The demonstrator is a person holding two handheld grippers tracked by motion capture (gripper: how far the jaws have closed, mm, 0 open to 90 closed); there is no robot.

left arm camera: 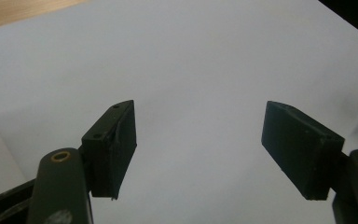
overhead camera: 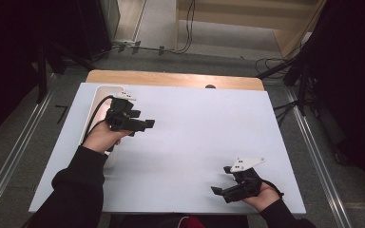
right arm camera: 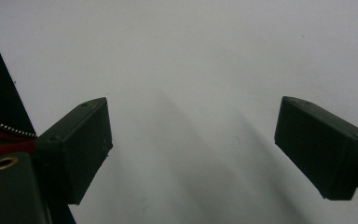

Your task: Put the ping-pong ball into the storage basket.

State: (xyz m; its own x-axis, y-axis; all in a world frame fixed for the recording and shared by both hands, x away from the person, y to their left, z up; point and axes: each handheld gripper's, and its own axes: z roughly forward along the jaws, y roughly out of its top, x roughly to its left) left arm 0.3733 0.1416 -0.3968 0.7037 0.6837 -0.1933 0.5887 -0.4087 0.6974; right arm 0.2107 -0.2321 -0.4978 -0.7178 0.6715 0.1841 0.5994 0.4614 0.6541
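My left gripper (overhead camera: 148, 124) hovers over the left part of the white board (overhead camera: 195, 123), held in a hand with a black sleeve and pointing to the right. In the left gripper view its jaws (left arm camera: 198, 149) stand open over bare white surface, with nothing between them. My right gripper (overhead camera: 221, 193) rests low near the board's front right edge and points left. In the right gripper view the two black pads (right arm camera: 193, 149) are wide apart, with only white board between them.
A white flat piece with rounded corners (overhead camera: 100, 92) lies along the board's left side, partly under my left hand. A strip of wooden tabletop (overhead camera: 171, 78) shows behind the board. Cables and dark stands crowd the floor beyond.
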